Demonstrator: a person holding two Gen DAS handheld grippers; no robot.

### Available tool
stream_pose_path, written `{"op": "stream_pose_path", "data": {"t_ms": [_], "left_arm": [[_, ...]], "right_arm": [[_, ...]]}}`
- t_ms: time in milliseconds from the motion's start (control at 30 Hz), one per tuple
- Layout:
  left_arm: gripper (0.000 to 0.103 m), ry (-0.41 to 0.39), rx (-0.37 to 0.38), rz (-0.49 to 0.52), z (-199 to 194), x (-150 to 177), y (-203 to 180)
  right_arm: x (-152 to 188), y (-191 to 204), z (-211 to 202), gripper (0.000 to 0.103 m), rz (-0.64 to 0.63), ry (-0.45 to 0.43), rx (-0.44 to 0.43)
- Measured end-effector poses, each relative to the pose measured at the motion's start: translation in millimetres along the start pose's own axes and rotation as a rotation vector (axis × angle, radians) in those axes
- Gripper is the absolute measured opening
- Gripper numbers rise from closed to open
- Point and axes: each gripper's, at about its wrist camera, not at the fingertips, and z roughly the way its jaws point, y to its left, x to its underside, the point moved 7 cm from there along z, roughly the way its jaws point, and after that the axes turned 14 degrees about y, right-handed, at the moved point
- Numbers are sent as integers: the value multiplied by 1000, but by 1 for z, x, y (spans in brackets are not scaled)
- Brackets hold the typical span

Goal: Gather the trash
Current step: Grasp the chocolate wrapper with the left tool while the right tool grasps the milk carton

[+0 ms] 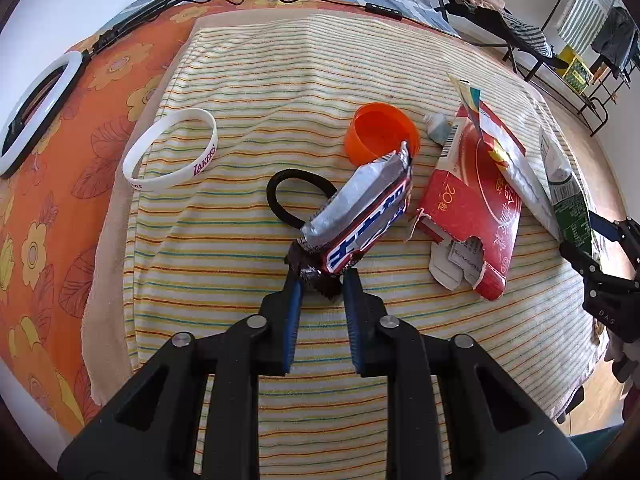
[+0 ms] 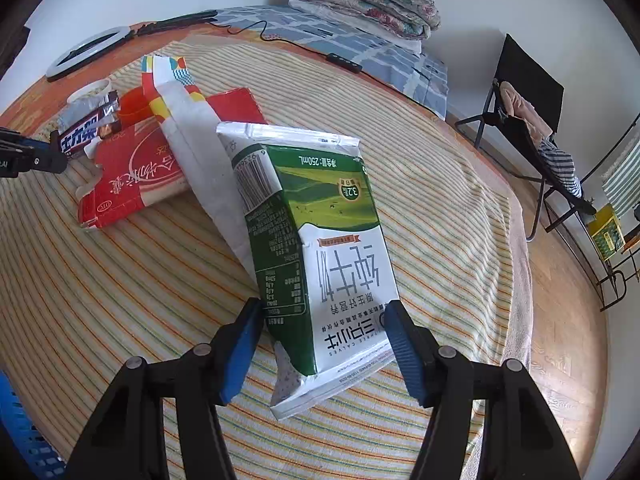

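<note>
Left gripper (image 1: 320, 280), lower centre of the left wrist view: matte black plastic frame, two symmetric linkage arms with triangular cut-outs. Four round silver pivot screws across the linkage. Fingers (image 1: 291, 320) carry blue ribbed pads on their inner faces.

Right gripper (image 2: 324, 320), lower centre of the right wrist view: same build, black frame, four silver pivot screws, blue ribbed pads (image 2: 404, 344) on black fingers.

At the right edge of the left wrist view, the right gripper's black body carries small pale lettering, "DAS".
</note>
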Motion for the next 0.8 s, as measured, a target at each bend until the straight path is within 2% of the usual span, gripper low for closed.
{"op": "stream_pose_path", "data": {"t_ms": [67,100,200,267,367,500,733,767,800], "left_arm": [[16,-7,5,7,-2,1,-2],[12,-9,10,10,-3,2,-3],[11,-15,17,25,-7,4,-8],[7,-26,11,33,-9,4,-10],[6,-31,17,41,-11,4,-12],[5,-42,30,50,-15,5,-16],[5,-34,17,84,-13,10,-26],[6,-31,9,91,-12,10,-27],[10,-27,-4,95,-11,9,-28]], "right_arm": [[-2,-5,-6,54,18,-11,-31],[-3,-7,-9,50,30,-16,-48],[-6,-19,-16,45,79,-28,-107],[-7,-29,-17,44,121,-30,-159],[-7,-41,-18,41,171,-40,-220],[-7,-54,-26,35,214,-63,-246],[-4,-70,-27,35,280,-63,-314],[-5,-72,-27,35,289,-62,-322],[-5,-74,-28,35,296,-62,-329]]}}
